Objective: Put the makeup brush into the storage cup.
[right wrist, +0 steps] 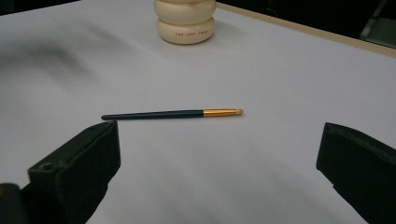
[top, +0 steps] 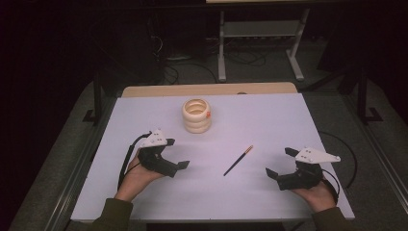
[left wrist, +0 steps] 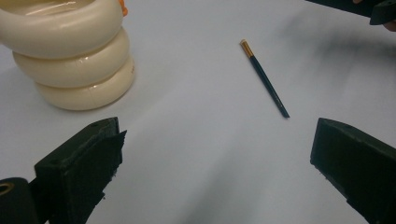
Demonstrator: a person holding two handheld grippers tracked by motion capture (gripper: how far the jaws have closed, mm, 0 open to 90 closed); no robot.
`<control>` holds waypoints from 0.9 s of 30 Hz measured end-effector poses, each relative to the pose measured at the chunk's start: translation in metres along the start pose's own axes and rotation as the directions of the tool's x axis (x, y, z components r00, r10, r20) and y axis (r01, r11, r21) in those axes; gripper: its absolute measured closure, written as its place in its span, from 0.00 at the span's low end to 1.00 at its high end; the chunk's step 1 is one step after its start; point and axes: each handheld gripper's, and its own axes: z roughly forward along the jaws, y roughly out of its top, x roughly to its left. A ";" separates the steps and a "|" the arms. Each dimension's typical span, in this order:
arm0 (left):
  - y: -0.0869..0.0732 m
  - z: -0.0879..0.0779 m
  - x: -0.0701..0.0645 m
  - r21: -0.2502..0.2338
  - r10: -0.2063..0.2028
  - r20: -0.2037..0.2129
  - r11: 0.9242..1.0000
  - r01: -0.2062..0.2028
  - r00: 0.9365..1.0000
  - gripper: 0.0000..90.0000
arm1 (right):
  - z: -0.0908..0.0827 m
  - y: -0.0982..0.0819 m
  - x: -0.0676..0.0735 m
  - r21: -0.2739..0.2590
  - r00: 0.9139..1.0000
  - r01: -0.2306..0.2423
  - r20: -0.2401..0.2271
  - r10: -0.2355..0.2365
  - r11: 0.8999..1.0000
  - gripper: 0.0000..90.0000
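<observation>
While both grippers rest low on the white table (top: 144,192) with nothing between their jaws, we read this as a ready stance: the left gripper (top: 177,154) sits with its jaws wide apart and empty, and the right gripper (top: 279,162) likewise has its jaws spread and holds nothing. Between the two, a little ahead of each, lies one small brush (top: 238,160), flat on the table with its gold band and pale tip pointing away from us and its dark handle end toward us. In the right gripper view the brush (right wrist: 173,113) lies crosswise just ahead of the open jaws, which we judge a handy line for closing on the handle. In the left gripper view it (left wrist: 265,78) lies farther off, ahead and toward the right jaw. We judge that it lies out in the open so that either gripper can come down on it freely. Ahead of the left gripper stands one cream pot (top: 197,115), shaped like three stacked rings, upright with its mouth open at the top; a small orange mark shows on its side. We suppose it stands upright and well apart from the brush so that the brush can be dropped into it tip up. Counted: two grippers, one brush, one pot, one table.
</observation>
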 end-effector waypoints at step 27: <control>0.020 0.021 -0.006 -0.025 0.037 0.045 0.999 -0.036 0.998 0.02 | 0.000 0.000 0.001 -0.002 1.000 -0.003 -0.003 0.003 1.000 0.00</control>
